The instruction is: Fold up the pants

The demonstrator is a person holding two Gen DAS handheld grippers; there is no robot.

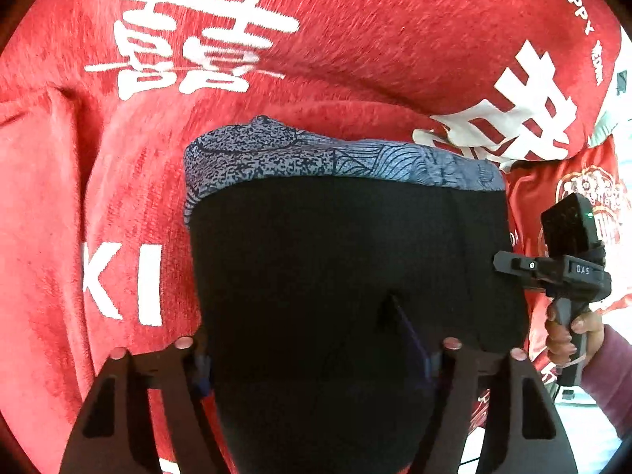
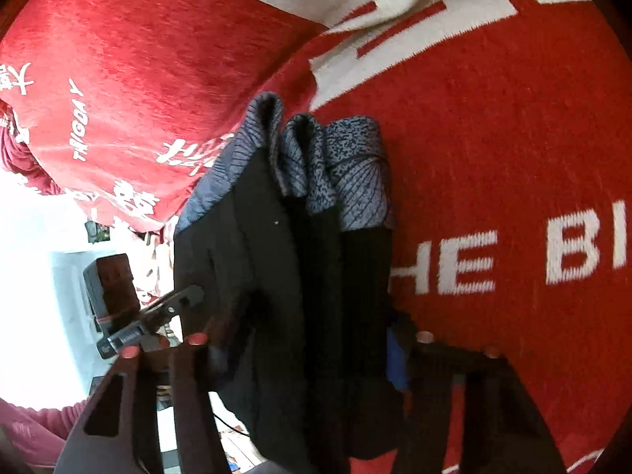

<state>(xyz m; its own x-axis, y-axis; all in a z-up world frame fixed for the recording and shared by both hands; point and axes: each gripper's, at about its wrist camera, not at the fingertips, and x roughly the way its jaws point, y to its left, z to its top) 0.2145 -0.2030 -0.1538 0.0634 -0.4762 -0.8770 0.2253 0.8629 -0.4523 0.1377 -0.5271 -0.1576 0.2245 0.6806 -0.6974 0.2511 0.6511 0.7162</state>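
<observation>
Left wrist view. Black pants (image 1: pixel 347 276) fill the centre and lower middle of the frame, with a grey-blue patterned band (image 1: pixel 339 158) running across their upper edge. They lie over a red blanket (image 1: pixel 118 181) printed with white characters and letters, which covers most of the frame. The left gripper (image 1: pixel 316 349) comes up from the bottom edge; its two dark fingers sit on either side of the black cloth, and the fabric runs between them. The pads appear to press on the fabric, so it is clamped on the pants. At right of the frame, the right gripper (image 1: pixel 513 266) reaches to the right edge of the pants; a hand (image 1: pixel 572 335) with a pink sleeve (image 1: pixel 608 375) holds its handle. From this angle I cannot tell how its jaws stand.

Right wrist view. The pants (image 2: pixel 284 276) hang bunched in vertical folds at centre, with the patterned band (image 2: pixel 328 166) at the top of the bundle. The red blanket (image 2: pixel 493 138) lies behind, with white lettering at right. The right gripper (image 2: pixel 308 339) enters from the bottom; its fingers flank the gathered black fabric, with a blue pad (image 2: pixel 395 359) against the right side of the cloth. It is closed on the pants. At lower left, the left gripper (image 2: pixel 185 300) meets the left edge of the garment; its jaws are not readable here. A pale floor (image 2: pixel 35 276) shows at left.
</observation>
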